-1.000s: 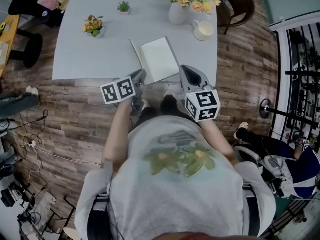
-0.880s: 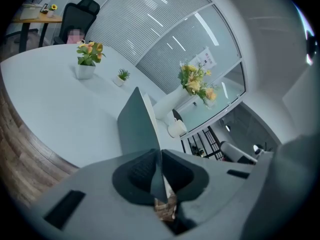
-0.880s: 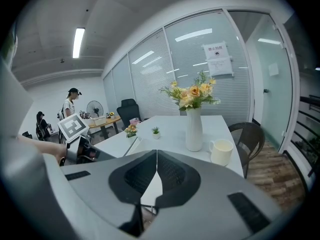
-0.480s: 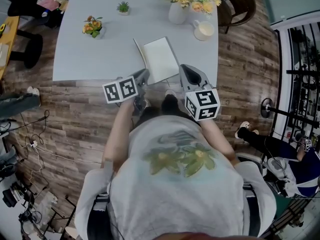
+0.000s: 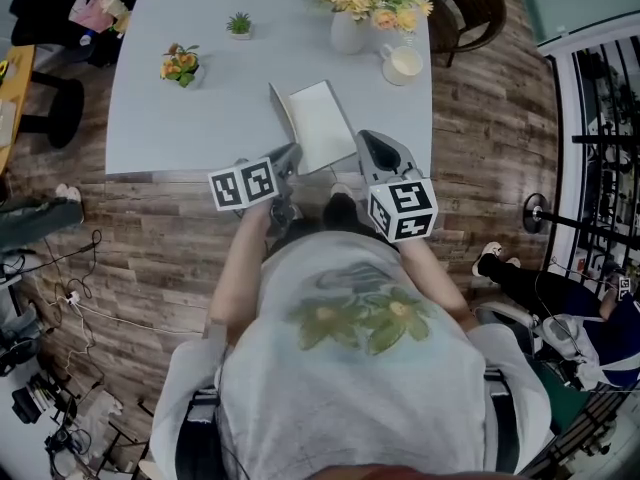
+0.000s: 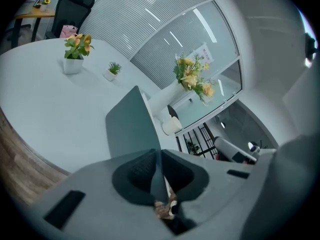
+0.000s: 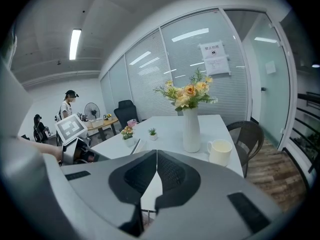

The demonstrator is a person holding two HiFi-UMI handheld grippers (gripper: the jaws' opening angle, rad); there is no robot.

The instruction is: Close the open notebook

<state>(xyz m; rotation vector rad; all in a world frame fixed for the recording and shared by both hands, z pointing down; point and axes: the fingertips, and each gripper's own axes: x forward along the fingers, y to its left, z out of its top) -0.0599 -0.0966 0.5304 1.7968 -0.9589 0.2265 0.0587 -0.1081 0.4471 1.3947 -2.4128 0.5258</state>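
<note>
Left gripper view: left gripper [image 6: 156, 159] pinches the notebook [image 6: 134, 126] cover, raised on edge for folding shut, at the near edge of the table [image 6: 45, 109]; right gripper [image 7: 156, 160] pressed together, empty.

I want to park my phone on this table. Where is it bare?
Bare: the wide stretch left of the notebook, between the flower pot and the near edge. Crowded: the far right corner, with vase and mug.
</note>
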